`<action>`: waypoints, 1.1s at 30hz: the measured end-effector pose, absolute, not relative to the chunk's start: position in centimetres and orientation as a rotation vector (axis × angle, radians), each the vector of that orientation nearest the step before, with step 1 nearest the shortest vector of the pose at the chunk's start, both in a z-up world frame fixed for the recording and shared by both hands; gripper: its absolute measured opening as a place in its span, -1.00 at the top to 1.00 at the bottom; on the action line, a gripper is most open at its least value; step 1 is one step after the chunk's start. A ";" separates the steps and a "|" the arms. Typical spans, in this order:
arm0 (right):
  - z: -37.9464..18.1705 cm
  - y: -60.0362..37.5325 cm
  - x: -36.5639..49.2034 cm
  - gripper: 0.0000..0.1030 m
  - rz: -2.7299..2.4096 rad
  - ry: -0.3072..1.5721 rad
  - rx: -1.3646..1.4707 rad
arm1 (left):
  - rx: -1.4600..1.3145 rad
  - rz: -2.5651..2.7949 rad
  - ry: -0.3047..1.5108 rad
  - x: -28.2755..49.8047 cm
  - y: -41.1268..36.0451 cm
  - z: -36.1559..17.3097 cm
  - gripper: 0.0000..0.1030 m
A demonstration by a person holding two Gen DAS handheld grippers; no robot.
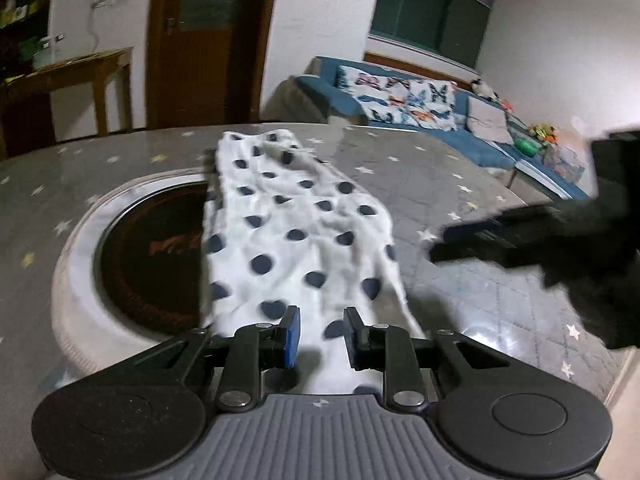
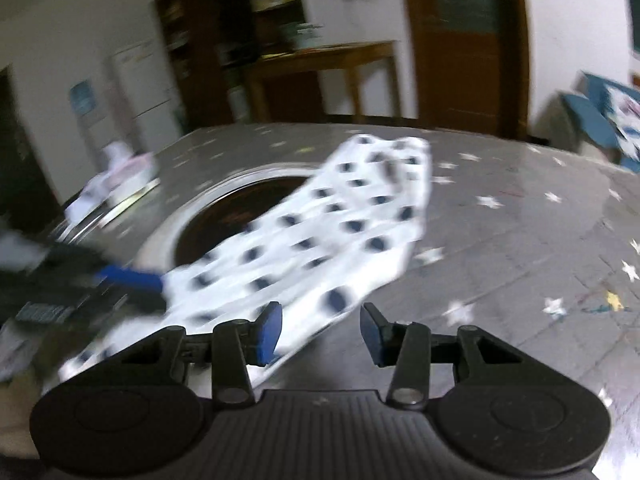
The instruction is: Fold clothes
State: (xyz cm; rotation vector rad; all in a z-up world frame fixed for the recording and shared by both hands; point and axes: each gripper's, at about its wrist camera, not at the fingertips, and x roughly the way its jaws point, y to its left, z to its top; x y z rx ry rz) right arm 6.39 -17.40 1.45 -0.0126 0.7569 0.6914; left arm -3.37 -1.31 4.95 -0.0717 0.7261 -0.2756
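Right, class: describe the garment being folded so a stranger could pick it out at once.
Find the grey table printed with small stars, then the round dark inset in its top. Lying partly over that inset is the white cloth with dark blue polka dots, the only spotted fabric on the table.

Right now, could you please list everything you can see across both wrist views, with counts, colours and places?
Polka-dot cloth: one, white with dark blue dots, lying lengthwise on the table, partly over the round recess.
Table: one, grey cover with pale stars.
Round recess: one, dark centre with white rim, set in the table.
Wooden side table: one, brown, by the wall.
Door: one, brown wood.
Sofa: one, blue, holding a butterfly-print cushion.
Window: one, dark green.
Fridge: one, white, far left, blurred.
Left tool: blue pads apart, cloth passing between them.
Right tool: blue pads apart, cloth edge beside its left pad.
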 end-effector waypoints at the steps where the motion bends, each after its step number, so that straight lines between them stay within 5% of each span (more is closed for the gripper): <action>1: 1.0 -17.6 7.6 0.15 0.683 0.768 0.014 | -0.062 -0.286 0.727 -3.0 -1.8 5.0 0.50; 10: -2.1 -16.8 13.4 0.16 0.696 0.854 0.106 | -0.010 -0.361 0.744 1.1 -5.5 4.4 0.49; 19: 2.3 -14.7 15.1 0.16 0.944 0.816 0.310 | -0.094 -0.372 0.781 5.2 -6.0 2.7 0.49; 33: 0.0 -20.3 12.8 0.16 0.756 0.783 0.112 | -0.162 -0.291 0.829 7.1 -3.9 1.0 0.49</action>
